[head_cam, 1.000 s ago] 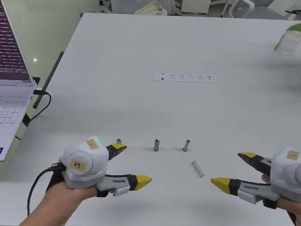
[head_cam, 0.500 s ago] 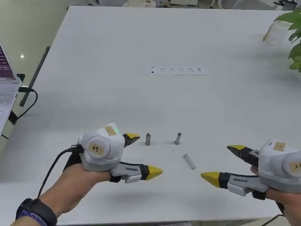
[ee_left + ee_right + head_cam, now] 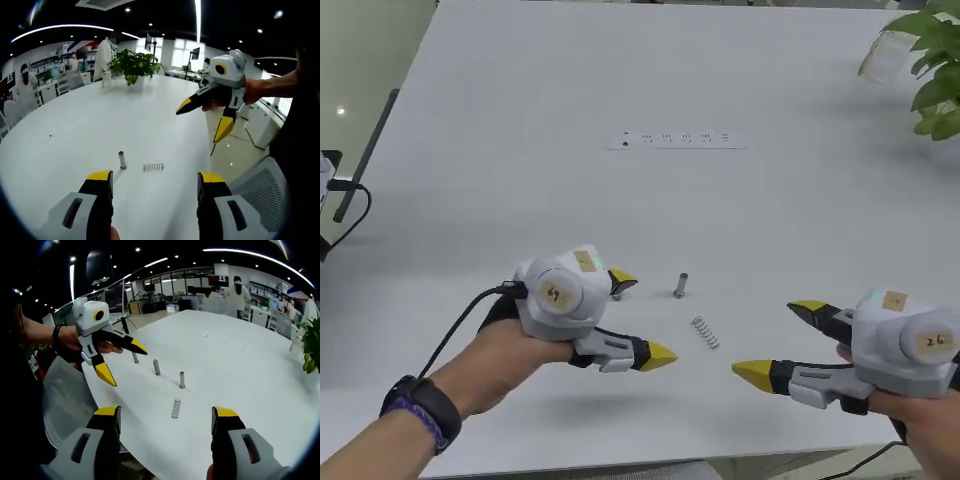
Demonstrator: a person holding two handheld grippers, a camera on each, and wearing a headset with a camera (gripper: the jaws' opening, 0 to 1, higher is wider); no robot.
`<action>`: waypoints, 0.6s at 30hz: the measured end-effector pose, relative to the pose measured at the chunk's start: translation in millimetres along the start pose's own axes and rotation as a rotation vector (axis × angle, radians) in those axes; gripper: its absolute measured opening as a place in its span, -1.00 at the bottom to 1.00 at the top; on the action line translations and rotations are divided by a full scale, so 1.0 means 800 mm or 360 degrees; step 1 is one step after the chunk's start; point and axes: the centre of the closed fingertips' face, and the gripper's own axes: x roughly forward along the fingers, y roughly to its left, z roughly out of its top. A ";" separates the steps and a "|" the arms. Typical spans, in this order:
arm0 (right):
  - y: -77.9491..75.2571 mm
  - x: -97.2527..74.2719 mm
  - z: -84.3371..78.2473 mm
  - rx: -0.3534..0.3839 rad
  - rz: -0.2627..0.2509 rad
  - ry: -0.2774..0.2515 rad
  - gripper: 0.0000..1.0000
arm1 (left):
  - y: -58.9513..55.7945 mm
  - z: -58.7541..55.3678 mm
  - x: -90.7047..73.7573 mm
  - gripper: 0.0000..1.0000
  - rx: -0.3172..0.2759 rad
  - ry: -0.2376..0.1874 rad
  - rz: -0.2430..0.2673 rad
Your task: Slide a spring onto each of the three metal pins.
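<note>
We had brought the left gripper [image 3: 645, 318] along the counter's [image 3: 700, 420] near edge toward the loose spring [image 3: 705, 332]. Its jaws and those of the right gripper [image 3: 772, 338] stood spread, so pickup lay ahead.

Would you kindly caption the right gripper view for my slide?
Open right gripper faces a loose spring lying near three upright metal pins; the open left gripper hovers alongside.

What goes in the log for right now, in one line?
left gripper: open, empty | right gripper: open, empty | spring: lying loose near pin
</note>
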 end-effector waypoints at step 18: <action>-0.008 -0.003 -0.006 0.0016 -0.0005 0.0030 0.44 | -0.005 -0.006 0.068 0.16 0.0109 0.0078 -0.0156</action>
